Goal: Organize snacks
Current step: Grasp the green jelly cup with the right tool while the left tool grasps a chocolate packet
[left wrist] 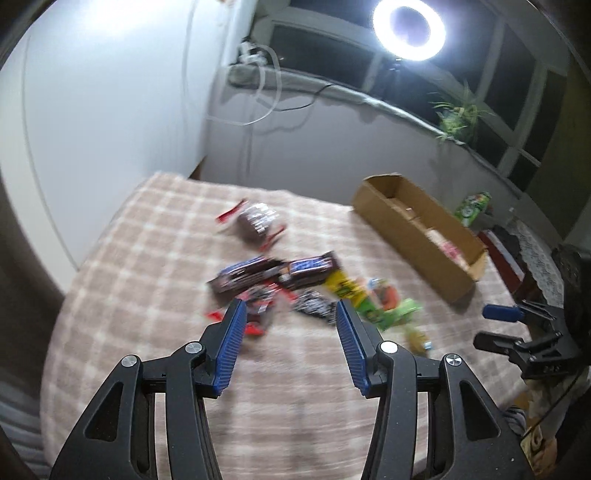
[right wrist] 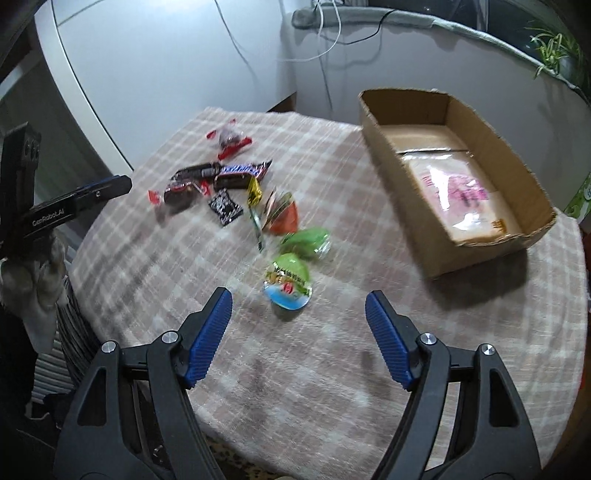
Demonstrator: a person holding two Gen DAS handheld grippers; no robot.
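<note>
A loose pile of snacks lies on the checked cloth of the table [right wrist: 332, 369]. It holds Snickers bars [left wrist: 310, 271] [right wrist: 240, 173], a red-ended packet [left wrist: 255, 221] [right wrist: 231, 142], a black patterned packet [right wrist: 225, 208] and green packets [left wrist: 391, 314] [right wrist: 306, 240]. A green-lidded cup snack [right wrist: 290, 284] sits nearest, just ahead of my right gripper [right wrist: 298, 293], which stands open and holds nothing. My left gripper [left wrist: 290, 304] hangs open over the near edge of the pile, empty. An open cardboard box [left wrist: 417, 236] [right wrist: 480, 254] at the right holds a clear pink-printed pack [right wrist: 458, 195].
A ring light [left wrist: 408, 27] and a potted plant [left wrist: 458, 114] stand on the sill behind the table. A green package [left wrist: 472, 208] sits behind the box. Cables hang down the white wall. The cloth between the pile and the table's near edge is bare.
</note>
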